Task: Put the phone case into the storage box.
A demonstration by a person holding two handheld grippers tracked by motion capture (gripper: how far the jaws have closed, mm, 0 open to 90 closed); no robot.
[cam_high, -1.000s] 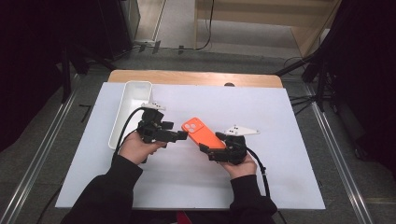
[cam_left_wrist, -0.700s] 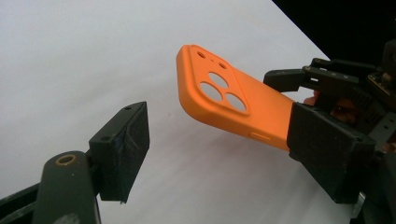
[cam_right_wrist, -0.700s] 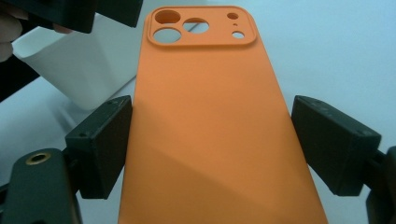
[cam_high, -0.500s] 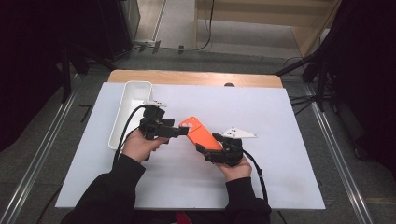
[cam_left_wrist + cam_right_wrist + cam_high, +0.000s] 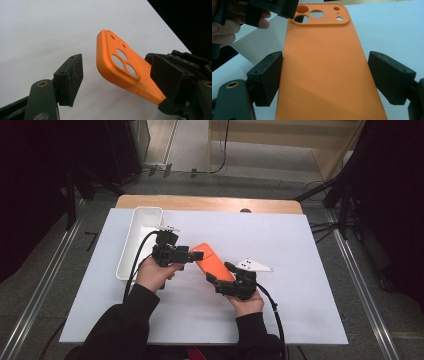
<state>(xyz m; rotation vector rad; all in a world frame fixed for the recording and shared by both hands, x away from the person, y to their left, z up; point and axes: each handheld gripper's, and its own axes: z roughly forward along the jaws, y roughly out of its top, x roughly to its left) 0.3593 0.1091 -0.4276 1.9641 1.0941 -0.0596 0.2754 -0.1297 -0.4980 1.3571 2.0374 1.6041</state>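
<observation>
Orange phone case sat mid-table, lifted off the white table. Right gripper, at the case's 5 o'clock, clamped its long sides. Left gripper, at 9 o'clock, had been closing around the camera end, pads not touching.

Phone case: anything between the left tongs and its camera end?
Nothing visible. In the left gripper view the orange phone case has its camera end in the open gap between the left tongs, with only bare white table behind. The right tongs hold the case's other end by its long edges.
</observation>
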